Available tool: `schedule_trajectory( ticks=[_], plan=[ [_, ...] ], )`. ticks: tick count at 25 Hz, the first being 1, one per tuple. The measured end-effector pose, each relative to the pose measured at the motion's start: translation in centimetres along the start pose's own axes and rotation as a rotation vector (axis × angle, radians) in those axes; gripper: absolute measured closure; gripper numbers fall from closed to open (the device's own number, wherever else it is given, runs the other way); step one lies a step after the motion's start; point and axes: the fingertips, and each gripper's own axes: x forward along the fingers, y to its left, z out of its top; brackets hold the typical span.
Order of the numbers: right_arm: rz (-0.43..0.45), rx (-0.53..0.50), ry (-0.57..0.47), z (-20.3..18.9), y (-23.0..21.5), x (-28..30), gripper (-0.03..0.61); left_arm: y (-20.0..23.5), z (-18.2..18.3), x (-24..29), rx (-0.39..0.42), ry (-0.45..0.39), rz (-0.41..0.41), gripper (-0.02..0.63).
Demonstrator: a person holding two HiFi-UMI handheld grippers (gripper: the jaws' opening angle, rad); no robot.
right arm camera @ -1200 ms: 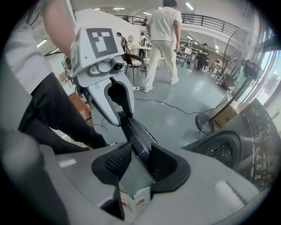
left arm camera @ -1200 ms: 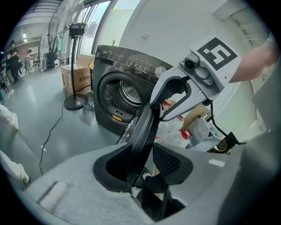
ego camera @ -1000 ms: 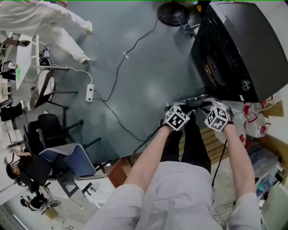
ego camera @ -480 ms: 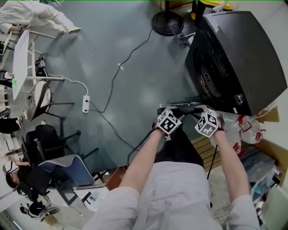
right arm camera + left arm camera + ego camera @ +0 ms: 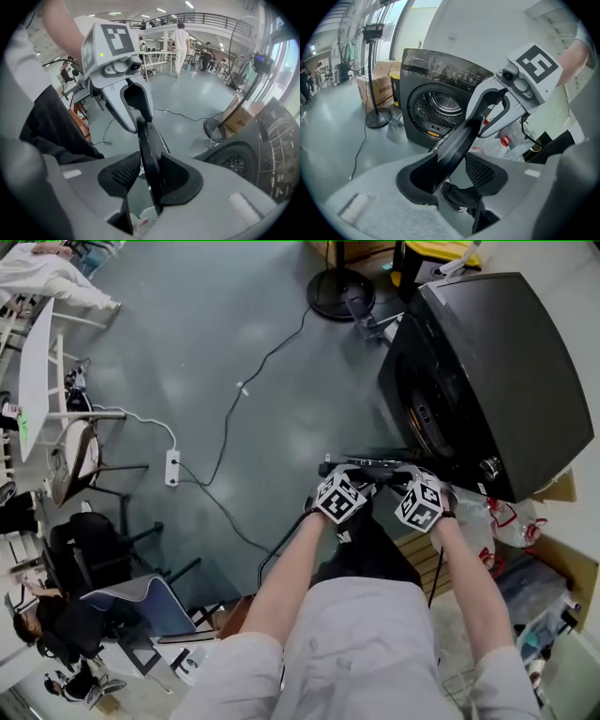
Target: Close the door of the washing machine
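A dark front-loading washing machine [image 5: 497, 352] stands at the upper right with its round drum opening [image 5: 438, 105] uncovered. Its door [image 5: 375, 463] hangs open, edge-on in front of me. My left gripper [image 5: 359, 472] straddles the door's rim [image 5: 457, 143]. Its jaws are opening: the rim lies against one pad and stands apart from the other. My right gripper [image 5: 403, 476] is just to its right on the same rim [image 5: 149, 154], its pads closed on it. Each gripper view also shows the other gripper on the rim: the right gripper [image 5: 474, 125] and the left gripper [image 5: 139, 121].
A floor fan [image 5: 339, 282] stands left of the machine, with cardboard boxes [image 5: 377, 86] behind it. A cable and power strip [image 5: 172, 467] cross the grey floor. Plastic bags [image 5: 502, 517] and a wooden pallet [image 5: 427, 549] lie by my right leg. A table [image 5: 37, 371], chairs and people are at the left.
Both grippers have moved sideways together with the door's edge, and the head view has shifted with them. The machine now sits a little nearer the frame's middle.
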Motion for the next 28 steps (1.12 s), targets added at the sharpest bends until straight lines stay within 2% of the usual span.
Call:
schedule_trajectory(
  ticks=[13, 28],
  plan=[
    [-0.065, 0.126, -0.061, 0.9, -4.5, 0.2, 0.445, 3.9, 3.8, 1.5, 0.077, 0.029, 0.013, 0.410],
    [-0.126, 0.259, -0.134, 1.2, -9.5, -0.5, 0.451, 7.2, 8.6, 3.2, 0.193, 0.067, -0.042, 0.403]
  ],
)
